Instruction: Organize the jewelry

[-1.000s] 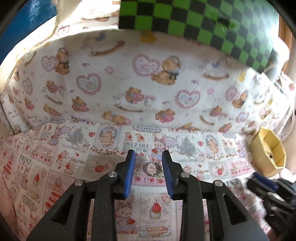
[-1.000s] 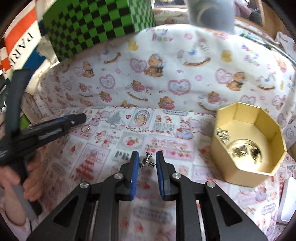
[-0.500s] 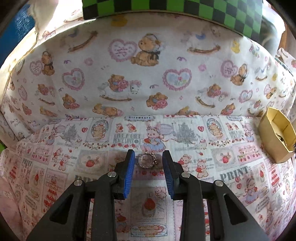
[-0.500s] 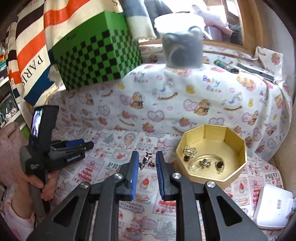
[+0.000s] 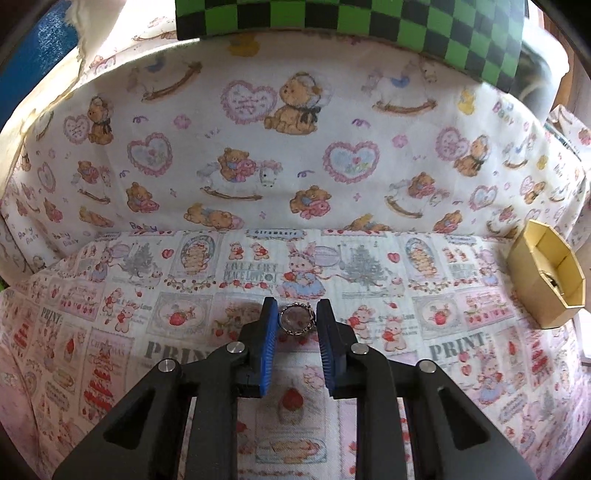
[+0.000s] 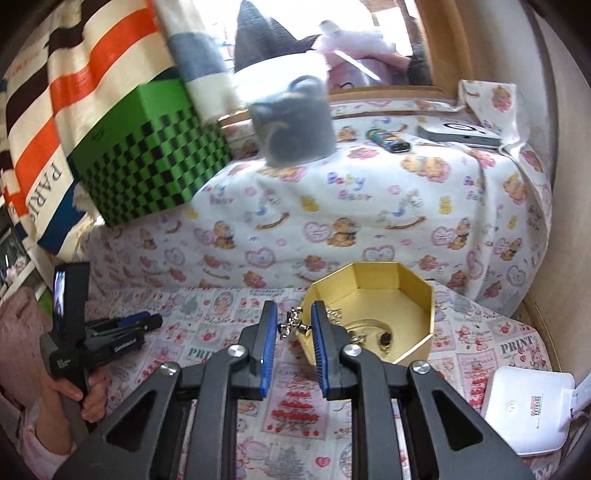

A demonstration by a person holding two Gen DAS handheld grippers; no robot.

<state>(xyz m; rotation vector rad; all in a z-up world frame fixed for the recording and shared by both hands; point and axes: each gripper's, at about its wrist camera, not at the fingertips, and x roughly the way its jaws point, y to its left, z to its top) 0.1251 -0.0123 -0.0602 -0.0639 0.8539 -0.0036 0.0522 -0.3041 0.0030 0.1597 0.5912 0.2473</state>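
A home nook: teddy-bear cloth, striped towel, checkered box by a window

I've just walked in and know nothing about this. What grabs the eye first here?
Probably the green-and-black checkered box on the raised ledge at the back left. Next, the gold octagonal box on the cartoon-print cloth, with jewelry inside. Up close, the left gripper is closing around a small silver ring lying on the cloth.

Green checkered box cut off at the left-wrist view's top edge; grey mug blurred.
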